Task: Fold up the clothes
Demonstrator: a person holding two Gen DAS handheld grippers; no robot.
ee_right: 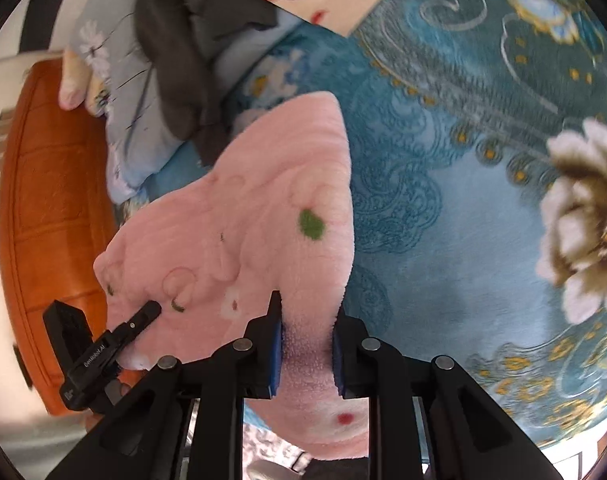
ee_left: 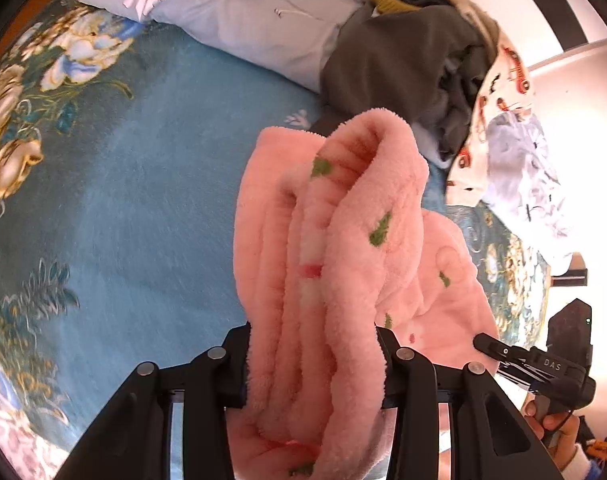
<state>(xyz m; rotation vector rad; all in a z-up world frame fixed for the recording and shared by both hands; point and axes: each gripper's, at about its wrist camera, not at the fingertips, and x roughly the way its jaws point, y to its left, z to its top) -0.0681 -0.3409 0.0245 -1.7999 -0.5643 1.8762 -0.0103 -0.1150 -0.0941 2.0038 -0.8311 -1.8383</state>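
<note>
Above a bed spread with a blue flowered blanket (ee_left: pixel 151 184), a pink fleece garment (ee_left: pixel 331 240) with green and red spots hangs bunched between both grippers. Jaws of the left gripper (ee_left: pixel 313 356) are closed on a thick folded wad of it, which fills the middle of that view and hides the blanket beyond. Jaws of the right gripper (ee_right: pixel 307 344) pinch a narrower strip of the same garment (ee_right: pixel 255 220) between blue pads (ee_right: pixel 277 356). From the left view the right gripper (ee_left: pixel 515 356) shows at the garment's far edge; from the right view the left gripper (ee_right: pixel 115 336) shows likewise. Farther up the bed lie a pale blue pillow (ee_left: pixel 239 16), a dark grey garment (ee_left: pixel 399 68) draped partly over it, and a white cloth with red cars (ee_left: pixel 499 92). An orange headboard (ee_right: pixel 51 208) stands behind the pillow.
</note>
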